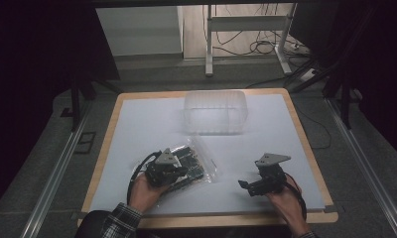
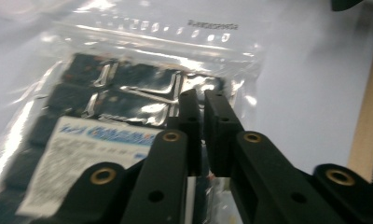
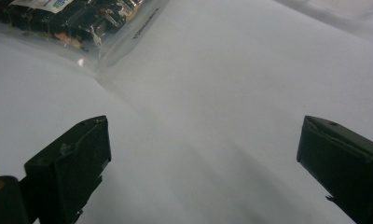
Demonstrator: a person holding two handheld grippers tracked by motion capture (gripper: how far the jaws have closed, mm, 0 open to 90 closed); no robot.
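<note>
One bag [image 1: 194,161], one tub [image 1: 215,111], two grippers

Pretty dim room, grey carpet floor [image 1: 47,198], white-topped wooden-edged bench [image 1: 137,129], a metal-legged desk frame [image 1: 209,44] behind with tangled black cables [image 1: 258,47].

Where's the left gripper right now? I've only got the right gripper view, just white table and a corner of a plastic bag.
Observer: Over the bag; the left tongs stand nearly closed above its dark contents.
Operator: Are they gripping it?
Observer: Cannot tell; a narrow gap shows between the jaws.
Operator: Anything else on the table?
Observer: A clear plastic container at the far side, beyond the bag.
</note>
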